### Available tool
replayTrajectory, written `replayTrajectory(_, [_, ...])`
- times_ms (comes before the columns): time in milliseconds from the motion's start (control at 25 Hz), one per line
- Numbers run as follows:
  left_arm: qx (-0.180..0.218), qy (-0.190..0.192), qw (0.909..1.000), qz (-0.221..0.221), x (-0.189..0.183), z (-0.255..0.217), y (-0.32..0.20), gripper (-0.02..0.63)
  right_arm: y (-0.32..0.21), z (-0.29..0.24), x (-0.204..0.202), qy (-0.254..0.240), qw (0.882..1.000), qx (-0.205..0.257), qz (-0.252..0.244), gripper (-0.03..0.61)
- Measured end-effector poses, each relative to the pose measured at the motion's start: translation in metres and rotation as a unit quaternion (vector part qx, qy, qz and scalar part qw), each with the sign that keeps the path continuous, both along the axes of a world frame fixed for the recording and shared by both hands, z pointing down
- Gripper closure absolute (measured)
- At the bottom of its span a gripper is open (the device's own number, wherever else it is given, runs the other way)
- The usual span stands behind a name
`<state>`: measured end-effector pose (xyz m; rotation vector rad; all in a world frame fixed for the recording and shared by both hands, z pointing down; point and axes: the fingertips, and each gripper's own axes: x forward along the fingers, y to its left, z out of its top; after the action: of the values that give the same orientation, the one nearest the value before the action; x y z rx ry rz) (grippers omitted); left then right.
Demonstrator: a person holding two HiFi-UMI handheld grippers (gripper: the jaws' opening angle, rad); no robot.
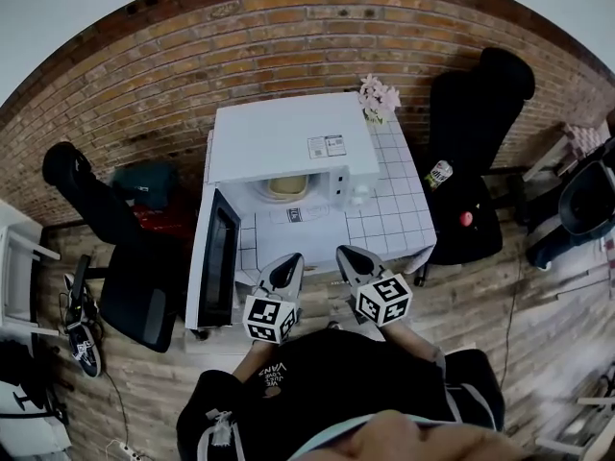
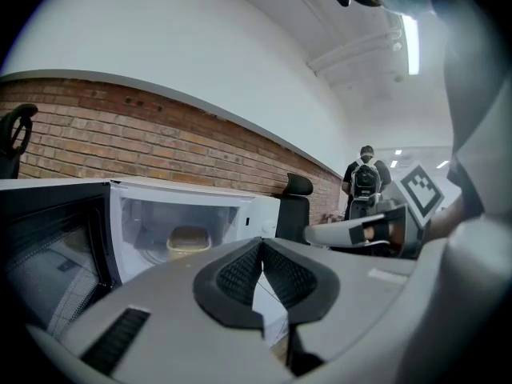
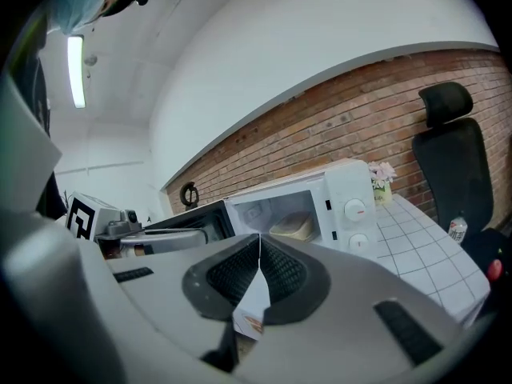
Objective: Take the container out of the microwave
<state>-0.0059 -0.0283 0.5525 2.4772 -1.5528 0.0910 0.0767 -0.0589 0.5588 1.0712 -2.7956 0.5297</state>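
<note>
A white microwave [image 1: 288, 137] stands on a white tiled table [image 1: 399, 221] with its door [image 1: 216, 257] swung open to the left. Inside sits a pale yellow container [image 1: 286, 187], also visible in the left gripper view [image 2: 189, 241] and the right gripper view [image 3: 294, 227]. My left gripper [image 1: 288, 262] and right gripper [image 1: 348, 255] hover side by side at the table's near edge, short of the microwave's opening. Both are shut with nothing between the jaws. The jaws meet in the left gripper view [image 2: 261, 246] and in the right gripper view [image 3: 258, 240].
A small vase of pink flowers [image 1: 377, 97] stands at the table's back right corner. Black office chairs flank the table, one on the left [image 1: 120, 248] and one on the right [image 1: 471, 161]. A brick wall [image 1: 192, 56] runs behind. A person with a backpack [image 2: 365, 181] stands far off.
</note>
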Motion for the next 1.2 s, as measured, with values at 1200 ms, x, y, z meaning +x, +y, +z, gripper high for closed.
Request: replayTrajectory(1200, [-0.006,0.026,0.9996,-0.005,-0.053,-0.002,-0.097,0.603,-0.087,0.012,-0.047,-0.016,0.998,-0.027,0.055,0.574])
